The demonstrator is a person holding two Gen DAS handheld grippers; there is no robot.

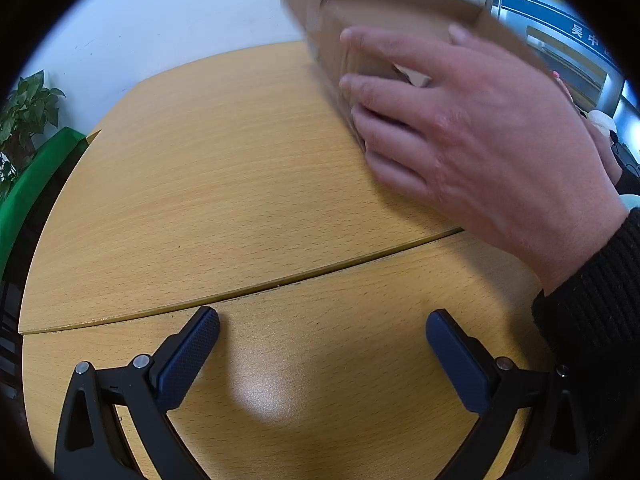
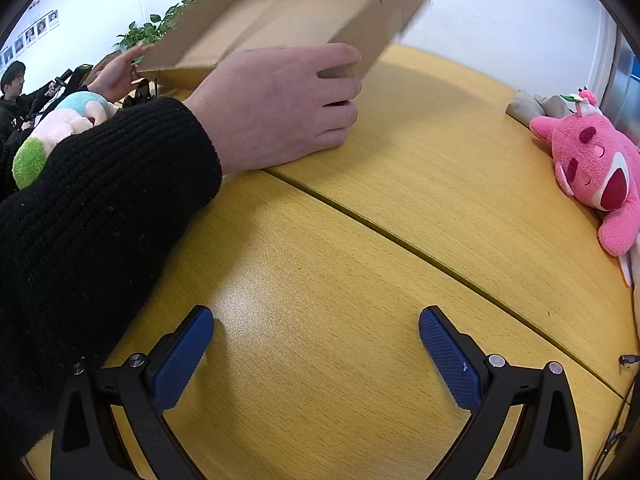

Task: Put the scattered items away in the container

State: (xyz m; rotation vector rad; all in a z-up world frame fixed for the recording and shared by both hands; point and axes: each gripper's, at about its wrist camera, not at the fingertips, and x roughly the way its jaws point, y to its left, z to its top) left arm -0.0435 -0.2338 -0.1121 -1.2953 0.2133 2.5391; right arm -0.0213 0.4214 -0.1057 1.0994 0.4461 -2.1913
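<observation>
A brown cardboard box (image 1: 384, 20) is tilted above the wooden table, blurred, held by a bare hand (image 1: 472, 128) in a black sleeve; it also shows in the right wrist view (image 2: 288, 12), with the hand (image 2: 276, 108) gripping its near edge. A pink plush toy (image 2: 592, 168) lies at the table's right edge. A pastel plush with a green part (image 2: 60, 128) sits at the left behind the sleeve. My left gripper (image 1: 322, 332) is open and empty over the table. My right gripper (image 2: 316, 328) is open and empty over the table.
The table (image 2: 360, 260) is made of two wooden tops with a seam (image 1: 280, 284) between them. A green cloth (image 1: 36, 184) and a potted plant (image 1: 24, 116) stand at the left. A grey crumpled thing (image 2: 536, 108) lies behind the pink plush. A person (image 2: 16, 92) stands far left.
</observation>
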